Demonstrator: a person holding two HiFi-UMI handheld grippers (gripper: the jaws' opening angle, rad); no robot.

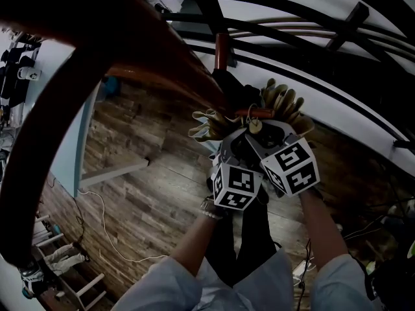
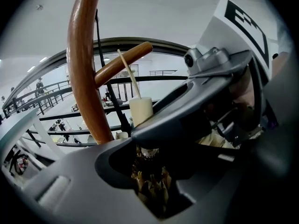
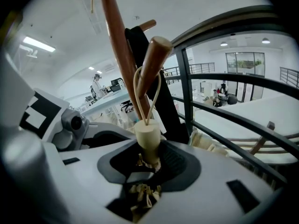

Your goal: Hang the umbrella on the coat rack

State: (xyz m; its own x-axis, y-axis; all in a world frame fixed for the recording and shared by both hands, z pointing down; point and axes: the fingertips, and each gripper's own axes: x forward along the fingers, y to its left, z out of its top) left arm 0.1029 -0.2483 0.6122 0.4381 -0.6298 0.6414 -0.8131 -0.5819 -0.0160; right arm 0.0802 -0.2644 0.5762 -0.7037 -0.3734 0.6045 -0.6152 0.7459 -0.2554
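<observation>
The folded beige umbrella hangs between both grippers, close under the wooden coat rack. Its cream end cap carries a thin cord loop that lies around an upward-slanting wooden peg. The left gripper view shows the same cap and peg beside the curved post. My left gripper and right gripper stand side by side, each shut on the umbrella's bunched folds just below the cap.
A black garment hangs on the rack behind the peg. Dark metal railings curve round the far side. Below lie a wood floor, a white cable and the person's legs.
</observation>
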